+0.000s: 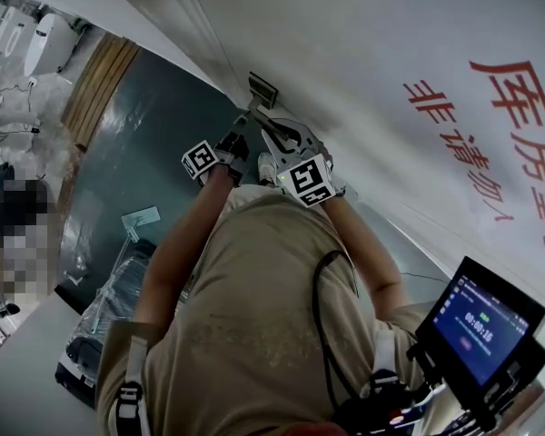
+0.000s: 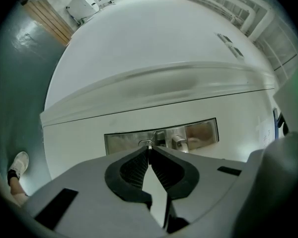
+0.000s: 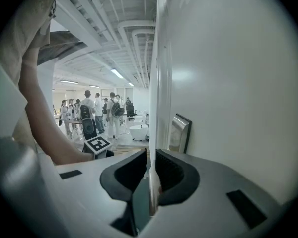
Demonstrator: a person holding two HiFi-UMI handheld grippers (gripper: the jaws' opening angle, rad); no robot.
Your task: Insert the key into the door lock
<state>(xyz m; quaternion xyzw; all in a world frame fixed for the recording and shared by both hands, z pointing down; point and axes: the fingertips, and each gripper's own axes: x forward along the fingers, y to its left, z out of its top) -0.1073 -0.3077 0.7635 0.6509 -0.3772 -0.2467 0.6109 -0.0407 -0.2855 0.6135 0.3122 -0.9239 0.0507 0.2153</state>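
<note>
We level our left gripper (image 2: 148, 148) at the lock plate (image 2: 161, 134), jaws pinching a mostly hidden key (image 2: 147, 144). Our right gripper (image 3: 149, 157) shows jaws slightly apart.

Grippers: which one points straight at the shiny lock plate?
The left gripper: its shut jaws, pinching the key, face the lock plate head-on. The right gripper sees it edge-on.

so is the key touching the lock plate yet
Cannot tell. In the left gripper view the key tip overlaps the lock plate, showing neither contact nor a gap plainly.
</note>
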